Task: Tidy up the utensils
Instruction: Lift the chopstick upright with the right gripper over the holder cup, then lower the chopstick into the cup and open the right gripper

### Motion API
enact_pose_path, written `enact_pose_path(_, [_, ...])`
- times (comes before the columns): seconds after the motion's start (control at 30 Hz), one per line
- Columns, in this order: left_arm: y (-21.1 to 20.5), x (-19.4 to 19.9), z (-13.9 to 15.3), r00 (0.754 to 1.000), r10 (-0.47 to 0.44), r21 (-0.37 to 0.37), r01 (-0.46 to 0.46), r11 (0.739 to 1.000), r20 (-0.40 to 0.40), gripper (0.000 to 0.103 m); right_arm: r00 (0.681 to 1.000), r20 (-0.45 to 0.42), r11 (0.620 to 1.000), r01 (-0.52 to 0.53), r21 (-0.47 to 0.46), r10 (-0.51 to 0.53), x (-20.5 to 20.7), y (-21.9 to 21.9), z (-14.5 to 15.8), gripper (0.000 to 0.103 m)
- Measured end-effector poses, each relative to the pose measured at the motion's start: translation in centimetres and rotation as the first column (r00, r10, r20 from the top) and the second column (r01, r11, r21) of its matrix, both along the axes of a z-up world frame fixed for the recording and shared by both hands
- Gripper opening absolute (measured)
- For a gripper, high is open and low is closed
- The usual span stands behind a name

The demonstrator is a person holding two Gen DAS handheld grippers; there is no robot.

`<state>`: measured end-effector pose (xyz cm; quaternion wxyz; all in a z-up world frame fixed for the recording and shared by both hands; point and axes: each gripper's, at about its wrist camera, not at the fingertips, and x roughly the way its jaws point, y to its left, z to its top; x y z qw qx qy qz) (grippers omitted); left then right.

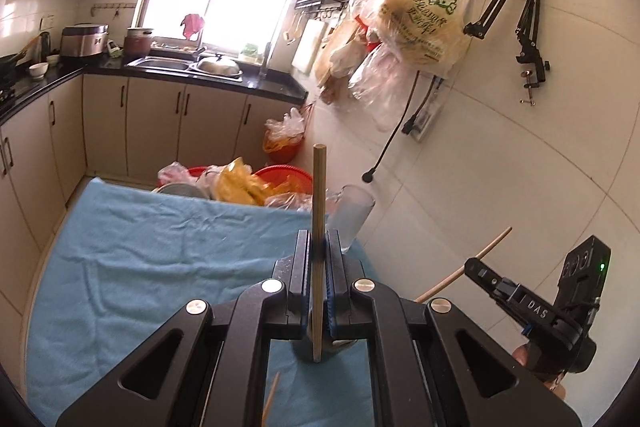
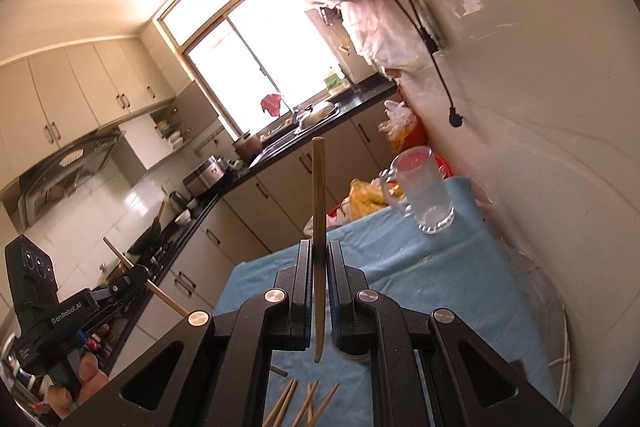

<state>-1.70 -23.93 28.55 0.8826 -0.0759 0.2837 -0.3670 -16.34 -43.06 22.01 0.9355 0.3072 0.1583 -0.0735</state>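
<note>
My left gripper (image 1: 319,237) is shut on a wooden chopstick (image 1: 319,187) that stands upright between its pads, above the blue cloth (image 1: 140,259) on the table. A clear glass mug (image 1: 356,215) stands just beyond it at the cloth's far right corner. My right gripper (image 2: 319,247) is likewise shut on an upright chopstick (image 2: 319,187), with the mug (image 2: 424,191) ahead to its right. Each gripper shows in the other's view: the right gripper (image 1: 474,264) and the left gripper (image 2: 138,271), both held in hands, each with its chopstick. Several loose chopsticks (image 2: 304,403) lie on the cloth below.
Red basins (image 1: 286,175) with plastic bags sit past the table's far edge. A tiled wall (image 1: 500,167) runs close along the right, with hanging bags (image 1: 420,23) and a dangling plug (image 1: 369,175). Kitchen cabinets (image 1: 160,123) and a sink lie beyond.
</note>
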Motion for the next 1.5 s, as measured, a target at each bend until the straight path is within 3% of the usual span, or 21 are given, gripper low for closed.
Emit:
enact_pose_path(0.23, [-4.3, 2.0, -1.1, 0.999, -0.025, -0.010, 0.024, 1.000, -0.028, 0.006, 0.999, -0.022, 0.999, 0.036, -0.017, -0.037, 0.8, -2.4, -0.5, 0.007])
enact_pose_path(0.57, [-7.3, 4.2, -7.3, 0.993, -0.016, 0.084, 0.026, 0.996, -0.118, 0.006, 0.990, -0.144, 1.000, 0.000, 0.010, 0.002, 4.0, -3.3, -5.6, 0.007])
enact_pose_path(0.8, [-8.1, 4.9, -10.0, 0.986, -0.017, 0.129, 0.038, 0.991, -0.164, 0.006, 0.978, -0.205, 0.999, -0.025, 0.027, 0.030, 5.8, -2.7, -8.2, 0.008])
enact_pose_path(0.93, [-8.2, 4.7, -10.1, 0.987, -0.015, 0.139, 0.038, 0.990, -0.163, 0.008, 0.975, -0.220, 0.999, -0.023, 0.029, 0.028, 6.0, -2.8, -8.6, 0.010])
enact_pose_path(1.07, [-7.9, 4.6, -9.9, 0.988, -0.004, 0.133, 0.024, 0.991, -0.154, 0.033, 0.976, -0.218, 1.000, -0.014, 0.026, 0.019, 5.9, -2.8, -8.4, 0.010])
enact_pose_path(1.37, [-5.9, 3.7, -8.4, 0.991, 0.010, 0.099, 0.003, 0.995, -0.132, 0.039, 0.982, -0.188, 0.999, 0.012, 0.037, -0.004, 4.1, -2.9, -7.3, 0.018])
enact_pose_path(1.5, [-4.1, 2.6, -7.5, 0.994, 0.019, 0.085, -0.010, 0.996, -0.105, 0.039, 0.988, -0.153, 0.998, 0.040, 0.044, -0.033, 1.9, -2.8, -6.4, 0.027])
